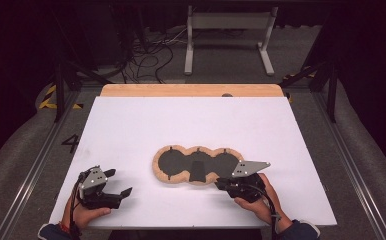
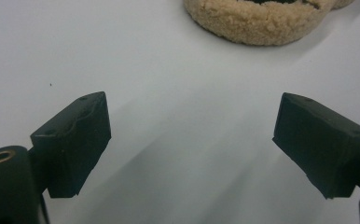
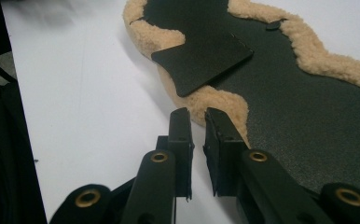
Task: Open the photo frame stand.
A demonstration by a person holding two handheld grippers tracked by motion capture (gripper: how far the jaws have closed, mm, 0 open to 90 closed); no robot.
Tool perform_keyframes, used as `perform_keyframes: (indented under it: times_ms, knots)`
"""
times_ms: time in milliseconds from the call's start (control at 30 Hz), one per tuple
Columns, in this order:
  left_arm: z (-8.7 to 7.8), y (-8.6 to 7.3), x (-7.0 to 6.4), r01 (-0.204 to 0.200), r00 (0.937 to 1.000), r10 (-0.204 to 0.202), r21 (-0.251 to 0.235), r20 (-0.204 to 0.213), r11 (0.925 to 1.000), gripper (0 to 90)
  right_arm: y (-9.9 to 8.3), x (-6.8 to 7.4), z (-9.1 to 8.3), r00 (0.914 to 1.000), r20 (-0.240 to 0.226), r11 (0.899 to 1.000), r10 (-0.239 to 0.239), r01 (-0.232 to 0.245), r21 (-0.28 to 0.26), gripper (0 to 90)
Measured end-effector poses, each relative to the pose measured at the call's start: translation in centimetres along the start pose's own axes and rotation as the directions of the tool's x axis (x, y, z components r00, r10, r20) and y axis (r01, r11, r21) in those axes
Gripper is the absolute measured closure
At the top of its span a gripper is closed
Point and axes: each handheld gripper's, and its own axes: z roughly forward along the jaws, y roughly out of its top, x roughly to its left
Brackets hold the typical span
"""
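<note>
High view: left gripper (image 1: 122, 182) wide apart near table edge, right gripper (image 1: 220, 184) nearly closed against fleece-edged pad (image 1: 181, 176).

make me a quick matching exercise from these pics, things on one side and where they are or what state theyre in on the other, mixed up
Things:
1. left tongs
2. right tongs
3. fleece-edged black mat
4. white table

States or places:
a. jaws nearly closed, at the fleece rim
b. bears everything else
c. jaws wide apart, nothing between
d. lies flat mid-table, three lobes

Pairs: 1-c, 2-a, 3-d, 4-b
</note>
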Motion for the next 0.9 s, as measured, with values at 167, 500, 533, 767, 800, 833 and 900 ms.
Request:
perform_keyframes:
  times_ms: [167, 500, 533, 767, 800, 833, 900]
  knots:
    - [-0.1, -0.1, -0.1, 0.003, 1.0000, -0.003, -0.002, -0.003, 1.0000, 11.3, 0.0, 0.2, 0.7, 0.9999, -0.011, 1.000, -0.002, 0.003, 0.024, 79.4]
    - [0.2, 0.2, 0.1, 0.001, 1.0000, -0.001, -0.010, 0.002, 0.9999, 11.3, 0.1, 0.6, 2.3, 0.9992, -0.037, 0.997, 0.014, -0.011, 0.077, 75.3]
    - [0.2, 0.2, 0.1, 0.007, 1.0000, -0.007, -0.010, 0.004, 0.9999, 11.3, 0.1, 0.7, 2.5, 0.9991, -0.040, 0.996, 0.013, -0.010, 0.084, 74.8]
    - [0.0, 0.1, -0.1, -0.005, 1.0000, 0.005, -0.012, 0.003, 0.9999, 11.3, 0.2, 0.9, 3.4, 0.9985, -0.046, 0.995, 0.030, -0.026, 0.096, 70.9]
    - [0.0, 0.1, -0.1, -0.005, 1.0000, 0.005, -0.012, 0.003, 0.9999, 11.3, 0.3, 0.8, 3.4, 0.9983, -0.046, 0.995, 0.036, -0.031, 0.094, 70.5]
    - [0.0, 0.0, -0.1, -0.006, 1.0000, 0.006, -0.006, 0.002, 1.0000, 11.3, 0.3, 0.8, 3.5, 0.9979, -0.049, 0.995, 0.042, -0.038, 0.090, 70.1]
    - [0.0, 0.0, -0.1, -0.007, 1.0000, 0.007, -0.006, 0.001, 1.0000, 11.3, 0.5, 0.7, 3.5, 0.9968, -0.051, 0.995, 0.061, -0.057, 0.081, 69.2]
